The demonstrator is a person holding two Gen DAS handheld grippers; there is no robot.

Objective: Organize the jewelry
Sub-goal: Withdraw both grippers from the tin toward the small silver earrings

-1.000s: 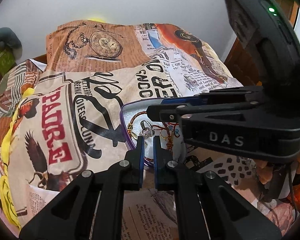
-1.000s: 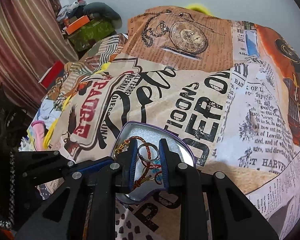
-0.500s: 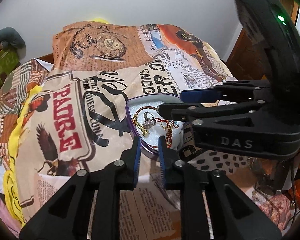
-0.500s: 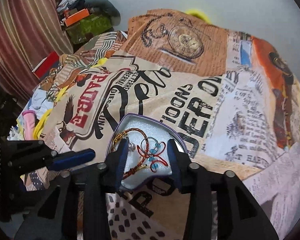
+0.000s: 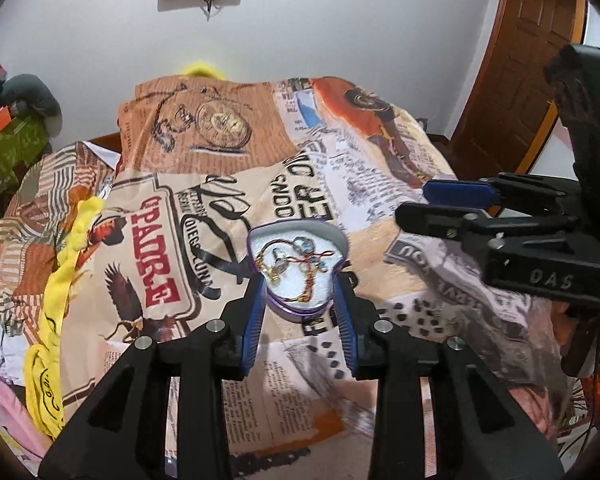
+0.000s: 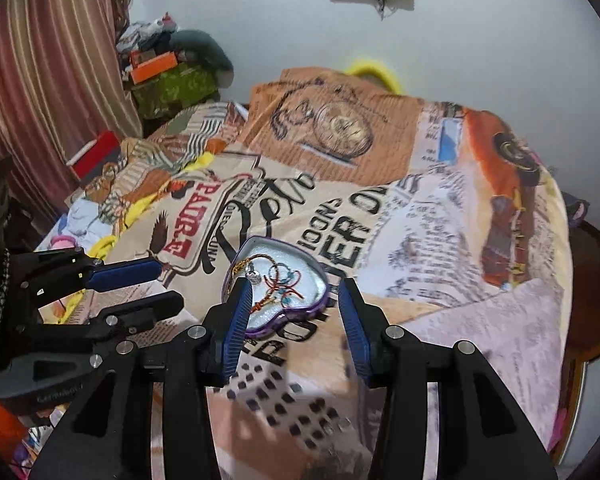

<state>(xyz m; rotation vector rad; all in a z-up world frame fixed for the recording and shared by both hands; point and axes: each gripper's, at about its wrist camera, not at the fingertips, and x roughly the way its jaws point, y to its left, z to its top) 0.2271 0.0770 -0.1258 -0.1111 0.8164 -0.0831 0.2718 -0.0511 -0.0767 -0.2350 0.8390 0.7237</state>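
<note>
A bedroom corner, with a white wall, a striped curtain (image 6: 48, 80) and a wooden door (image 5: 528, 92) framing a bed under a newspaper-print bedspread (image 5: 204, 184) that serves as the work surface, soft and slightly rumpled, so anything small belongs in a container rather than loose on the cloth. Near the middle of that spread, just right of the big red lettering, a heart-shaped tin (image 5: 297, 267) with a purple rim and pale lining, lying flat and open-topped, presumably to keep the pieces corralled. Inside the tin, the jewelry: a tangle of red and gold cord bracelets (image 6: 278, 289) with a few blue beads, and a small silver ring (image 5: 279, 256) toward the tin's left half, all resting loose and overlapping, not yet sorted. On the near side of the tin, the left gripper (image 5: 299, 322), jaws spread wide and holding nothing, blue pads flanking the tin's point, apparently above the cloth. To the right of the tin in the left view, the right gripper (image 6: 293, 326), likewise parted and empty, fingers straddling the tin's near edge, seemingly hovering. Probably a pause between picks, both tools open for a fresh approach to the tangle.
</note>
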